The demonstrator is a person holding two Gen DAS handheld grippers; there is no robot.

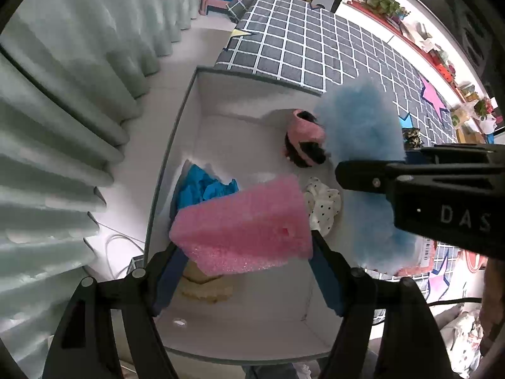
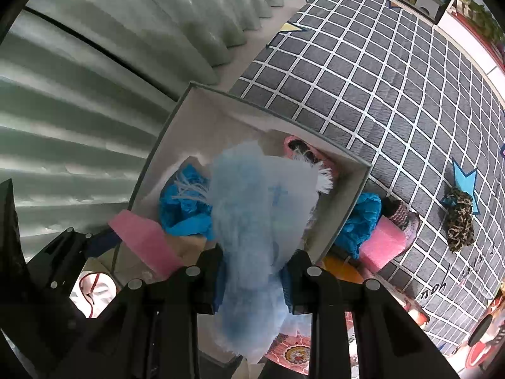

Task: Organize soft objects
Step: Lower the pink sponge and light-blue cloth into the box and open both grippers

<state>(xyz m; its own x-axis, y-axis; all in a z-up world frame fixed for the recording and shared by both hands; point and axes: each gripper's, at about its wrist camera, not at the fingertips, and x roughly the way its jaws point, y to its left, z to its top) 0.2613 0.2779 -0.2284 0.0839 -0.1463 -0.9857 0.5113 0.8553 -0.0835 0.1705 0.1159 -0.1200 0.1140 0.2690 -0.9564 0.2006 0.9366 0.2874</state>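
- While both grippers hang over the white box [image 1: 195, 101], the left wrist view shows the left gripper [image 1: 246, 252] clenched on a pink foam block [image 1: 243, 221], whose long axis runs from 9 to 3 o'clock across the jaws.
- Beneath that block the box floor lies open toward 12 o'clock; a blue cloth [image 1: 202, 186] sits at 10 o'clock, a polka-dot piece [image 1: 325, 205] at 2 o'clock, a pink-and-black item [image 1: 304, 137] farther up.
- From 3 o'clock the right gripper [image 1: 372, 170] reaches in, carrying a fluffy light-blue piece [image 1: 359, 132] that hangs over the box's right side.
- Seen from the right wrist, the right gripper [image 2: 252, 271] is closed on that fluffy piece [image 2: 252, 202], its long axis running 12 to 6 o'clock, straight out from the jaws and over the box [image 2: 353, 208].
- Outside the box at 3 o'clock lie more blue cloth [image 2: 359, 221], another pink foam block [image 2: 382, 243] and a leopard-print item [image 2: 459, 219] on the checked mat [image 2: 378, 94].
- Judging by this, both loads sit above the box, so release depends mainly on lowering; the left seems nearer the floor.
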